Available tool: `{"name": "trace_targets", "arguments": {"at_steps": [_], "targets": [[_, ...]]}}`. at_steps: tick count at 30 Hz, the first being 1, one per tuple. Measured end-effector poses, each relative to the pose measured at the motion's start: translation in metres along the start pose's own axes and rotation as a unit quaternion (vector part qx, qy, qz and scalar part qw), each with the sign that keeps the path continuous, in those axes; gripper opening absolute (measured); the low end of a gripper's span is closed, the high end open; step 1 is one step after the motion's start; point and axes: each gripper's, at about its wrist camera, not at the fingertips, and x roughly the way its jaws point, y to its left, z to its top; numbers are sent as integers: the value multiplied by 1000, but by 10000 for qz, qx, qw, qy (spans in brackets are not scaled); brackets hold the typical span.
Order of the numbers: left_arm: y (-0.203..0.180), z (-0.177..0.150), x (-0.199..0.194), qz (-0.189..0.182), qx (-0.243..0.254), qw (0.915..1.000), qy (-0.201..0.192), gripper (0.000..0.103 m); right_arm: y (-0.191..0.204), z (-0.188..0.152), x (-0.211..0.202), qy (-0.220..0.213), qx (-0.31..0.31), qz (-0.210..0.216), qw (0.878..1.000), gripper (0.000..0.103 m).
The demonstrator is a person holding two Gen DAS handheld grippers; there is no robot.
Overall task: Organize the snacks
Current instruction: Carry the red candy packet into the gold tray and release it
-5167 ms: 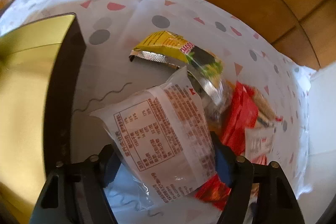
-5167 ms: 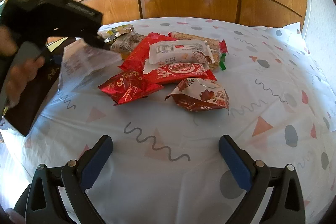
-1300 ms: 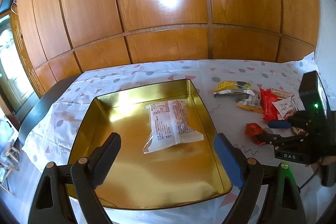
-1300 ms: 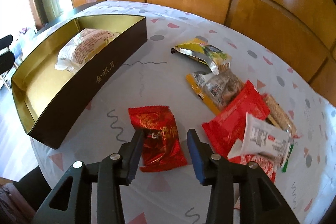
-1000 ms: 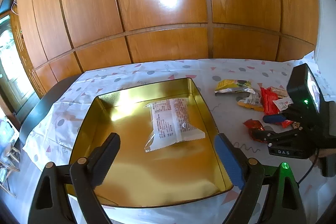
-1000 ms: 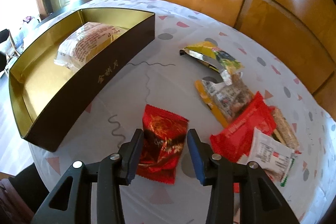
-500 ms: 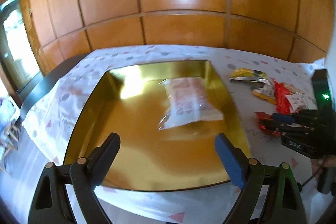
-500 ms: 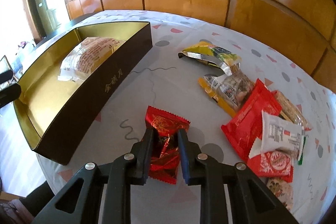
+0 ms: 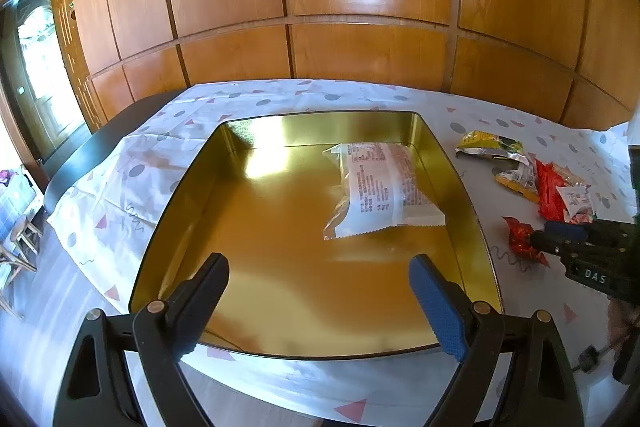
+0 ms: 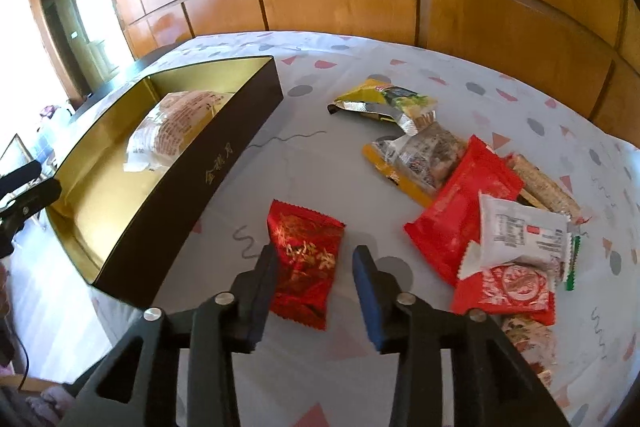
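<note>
A small red snack packet [image 10: 304,247] lies flat on the patterned tablecloth, to the right of the gold tin [image 10: 216,167]. My right gripper [image 10: 315,251] straddles the packet's near half. Its jaws are opening: the left pad is at the wrapper's edge, the right pad stands clear. In the left wrist view the same packet [image 9: 518,241] shows at the tips of the right gripper [image 9: 560,241]. My left gripper [image 9: 316,263] hangs open over the tin [image 9: 180,187] with nothing between its fingers. A white printed packet [image 9: 380,187] lies inside the tin.
Several more snacks lie in a pile [image 10: 460,187] to the right, with a yellow packet [image 10: 384,99] at its far end. Wooden wall panels stand behind the table. The table's near edge and the floor show at the left.
Half a second ago the right jaws squeezed the red packet; now they have parted and it lies flat between them. The white packet the left gripper held earlier lies in the tin.
</note>
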Motion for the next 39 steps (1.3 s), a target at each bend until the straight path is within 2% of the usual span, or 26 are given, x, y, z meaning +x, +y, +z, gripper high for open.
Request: {"name": "trace_targets", "arguments": {"at_steps": [2, 7, 9, 10, 11, 12, 14, 19, 26, 29, 39], "targets": [[0, 0, -1, -9, -21, 10000, -9, 92, -3, 2, -2, 77, -63, 54, 9999, 55], [-1, -2, 1, -23, -32, 10000, 44, 92, -9, 10, 14, 441, 207, 463, 9977, 56], [-1, -2, 1, -31, -34, 10000, 45, 92, -6, 10, 27, 583, 255, 342, 9974, 56], [-1, -2, 2, -36, -32, 10000, 47, 92, -3, 10, 35, 643, 271, 309, 9971, 52], [-2, -2, 2, -35, -25, 10000, 47, 92, -1, 9, 41, 694, 286, 266, 9968, 33], [-2, -2, 2, -35, -27, 10000, 50, 92, 5, 10, 40, 518, 187, 133, 9984, 25], [-2, -3, 3, -44, -18, 10000, 67, 92, 9, 12, 39, 472, 263, 65, 9985, 24], [-1, -3, 4, -28, -49, 10000, 67, 92, 31, 17, 14, 62, -29, 6, 10000, 24], [5, -3, 5, 57, -130, 9999, 47, 92, 71, 33, -25, -404, -219, 789, 9958, 24], [8, -2, 4, 105, -167, 9998, 1, 92, 93, 37, -28, -415, -349, 1088, 9926, 25], [24, 1, 5, 281, -333, 9990, -29, 92, 133, 37, -13, -207, -585, 1301, 9896, 28]]}}
